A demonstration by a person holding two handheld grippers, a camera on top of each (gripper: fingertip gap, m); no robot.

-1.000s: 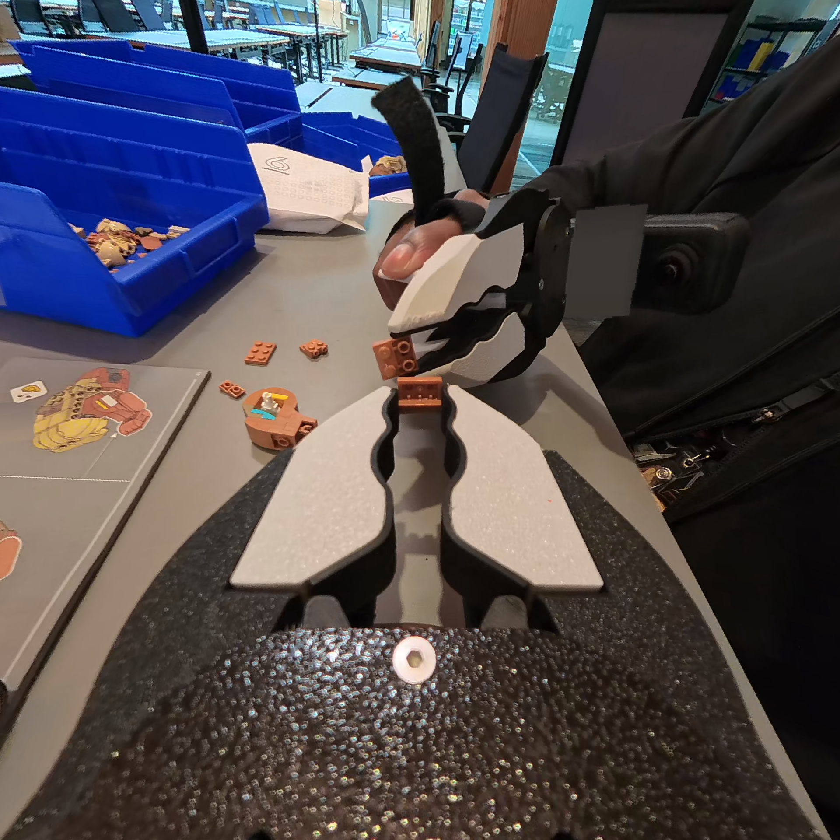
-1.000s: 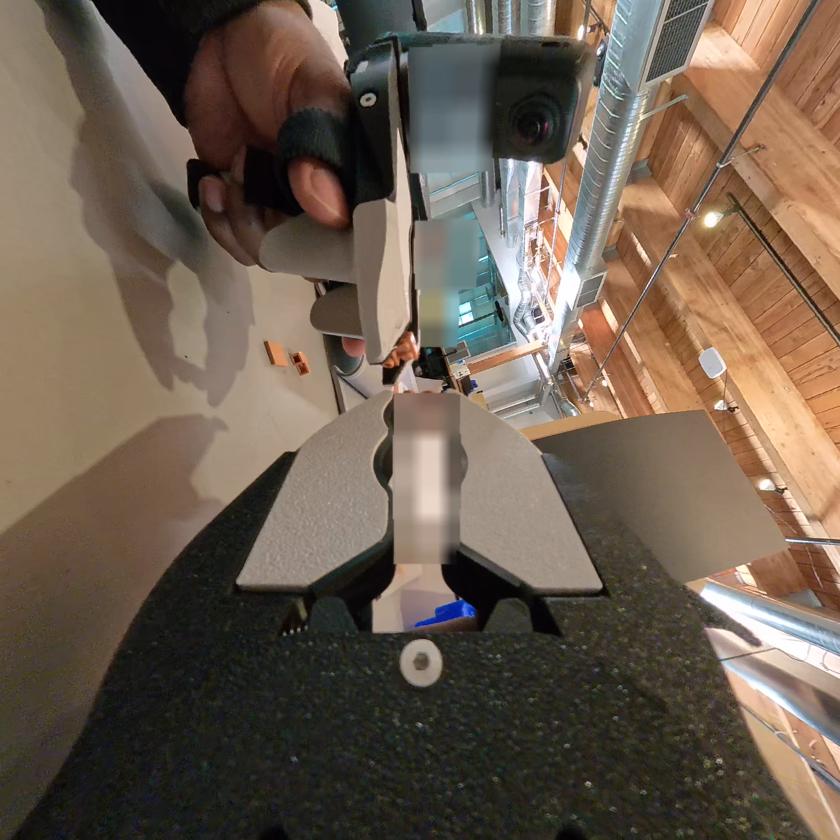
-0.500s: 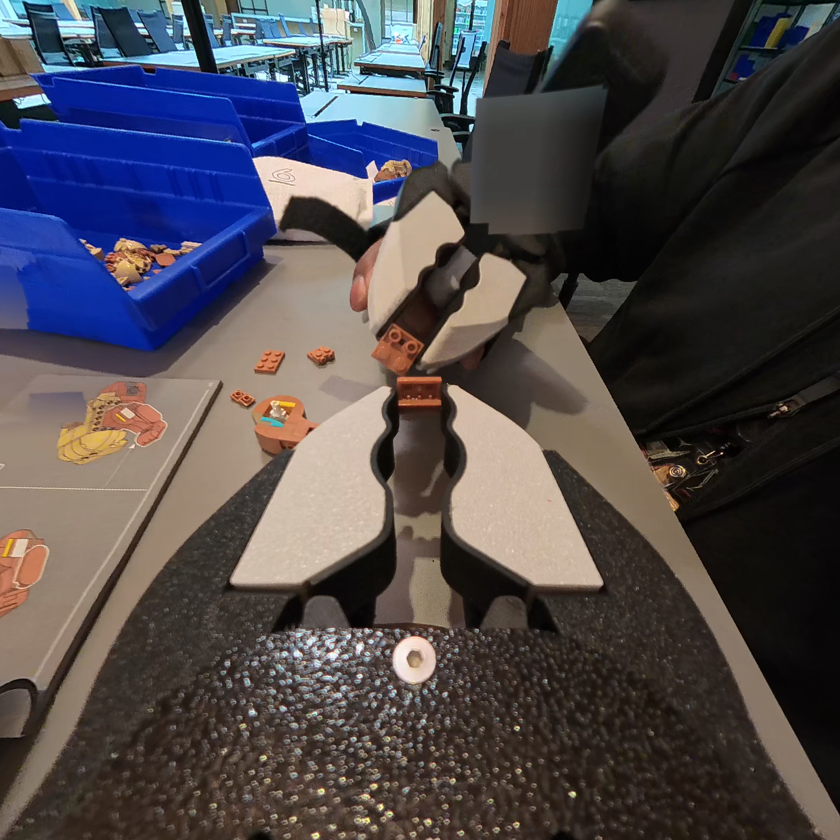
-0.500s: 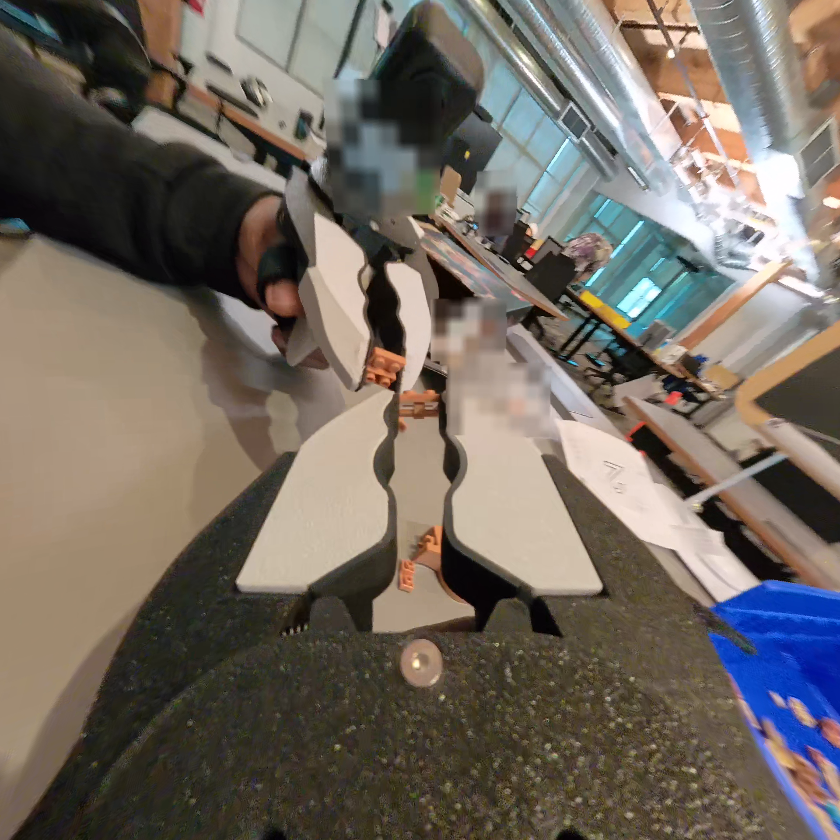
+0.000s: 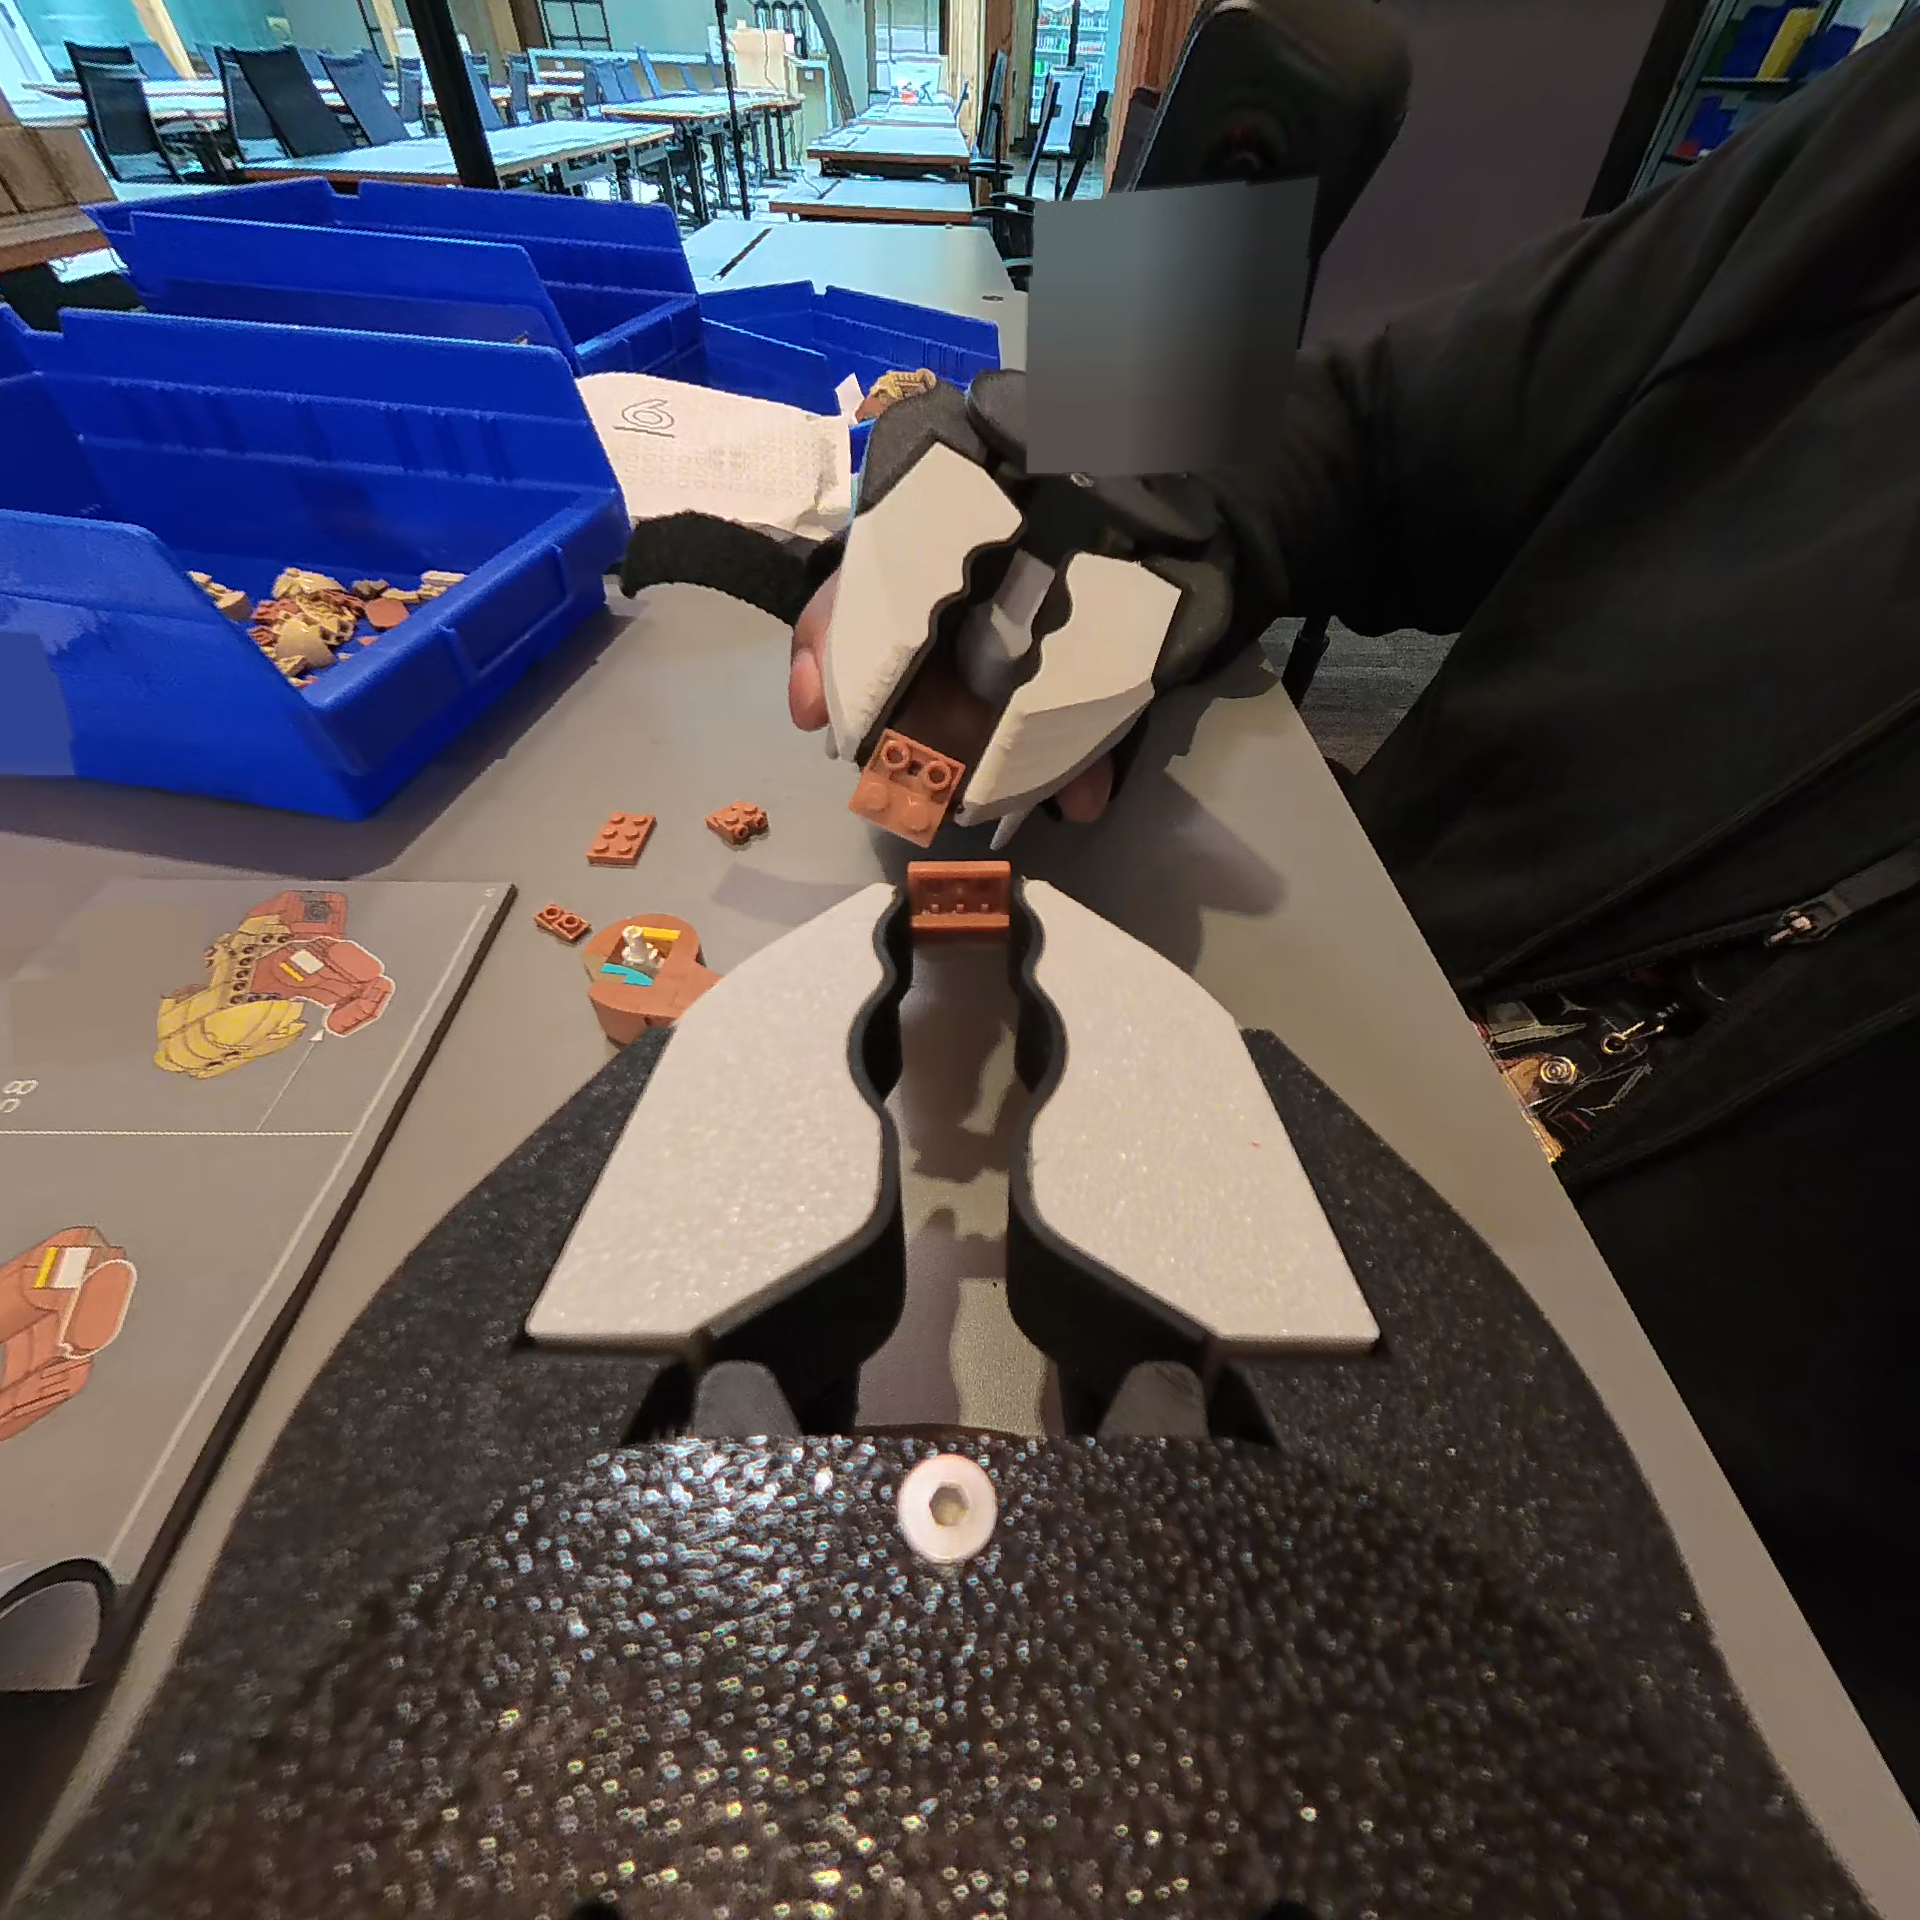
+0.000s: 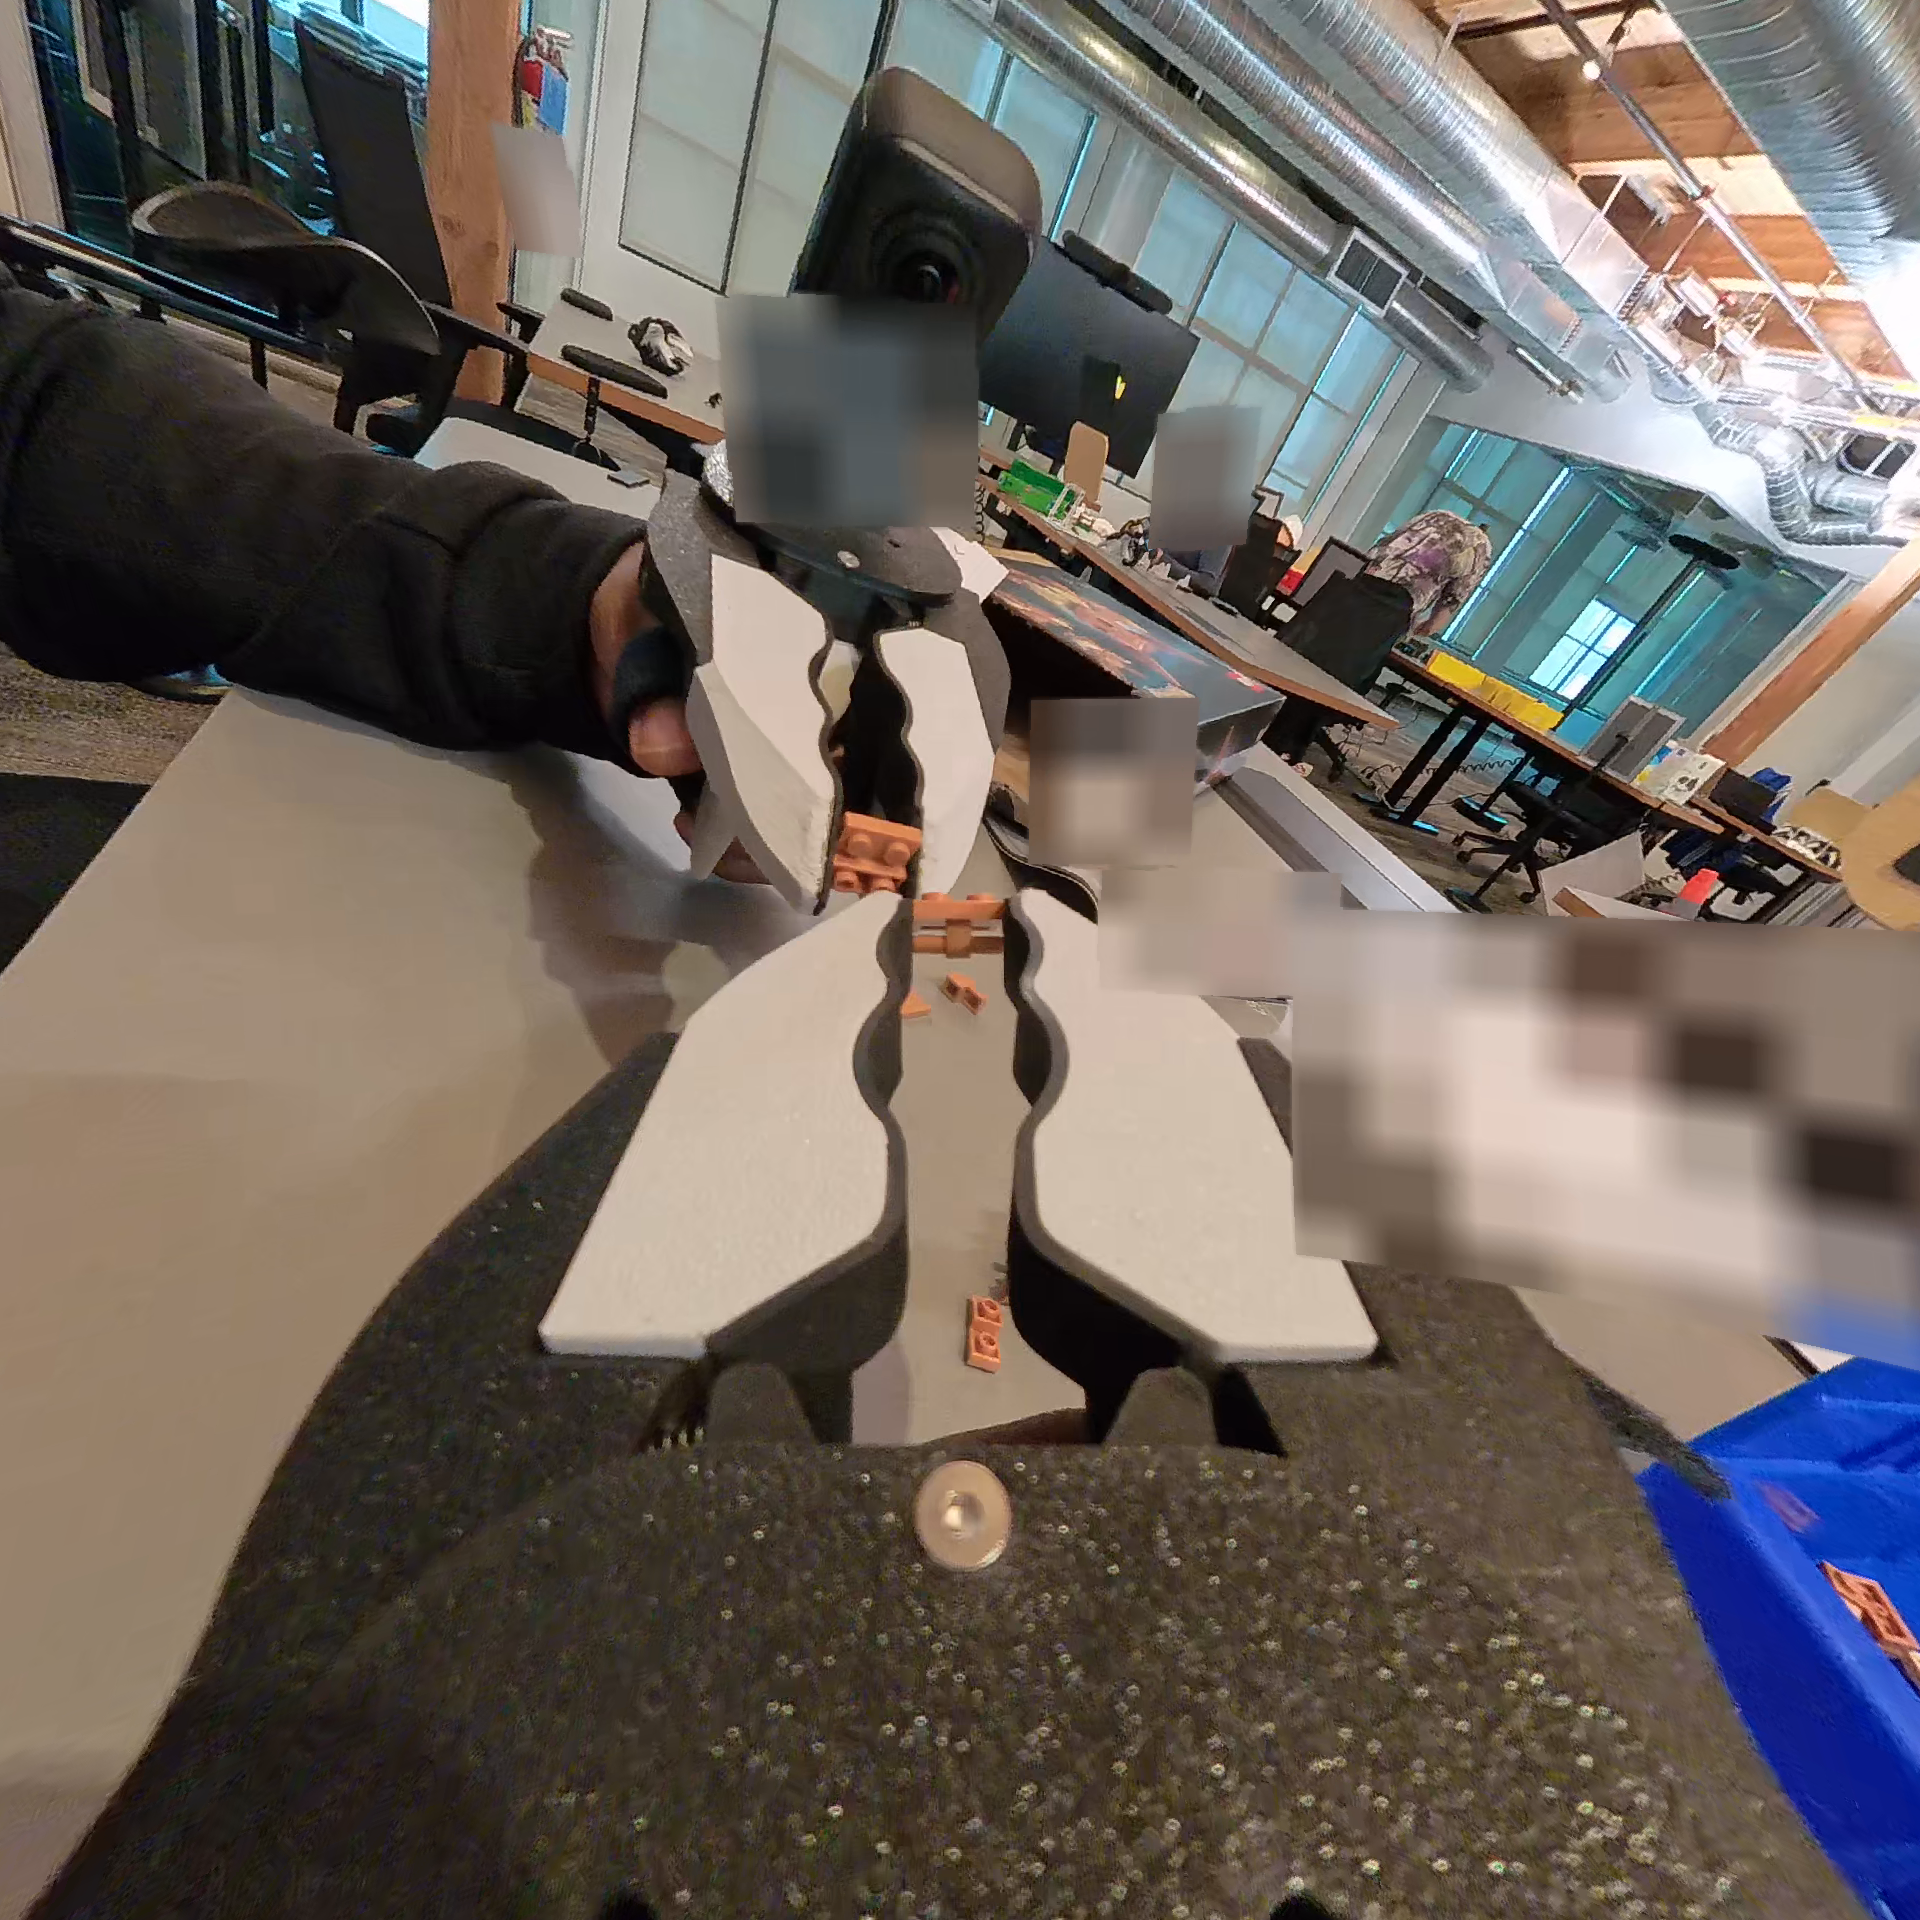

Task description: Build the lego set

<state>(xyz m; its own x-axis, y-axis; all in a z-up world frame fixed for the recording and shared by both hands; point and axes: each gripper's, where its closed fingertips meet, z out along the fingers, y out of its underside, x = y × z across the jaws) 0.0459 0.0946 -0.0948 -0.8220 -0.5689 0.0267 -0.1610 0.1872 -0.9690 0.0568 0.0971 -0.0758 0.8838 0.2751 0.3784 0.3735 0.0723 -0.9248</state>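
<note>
Gripping brown bricks, left claw (image 5: 958, 904) and right claw (image 6: 958, 920) nearly touch.

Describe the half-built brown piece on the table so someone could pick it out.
On the grey table, right of the open instruction booklet, sits a rounded brown brick assembly. Unlike the flat loose brown plates nearby, it is chunky, with a white part and turquoise and yellow patches on top.

Looks like a big open-plan workshop or makerspace-type office. Rows of long tables (image 5: 582, 145) with black chairs (image 5: 291, 99) are seen behind glass walls, exposed silver ducts (image 6: 1299, 135) are hung under a wooden ceiling (image 6: 1662, 104), and blue parts bins (image 5: 312, 582) full of toy bricks are lined up on a grey worktable (image 5: 675, 707), beside a building-instruction booklet (image 5: 239, 1039).
</note>
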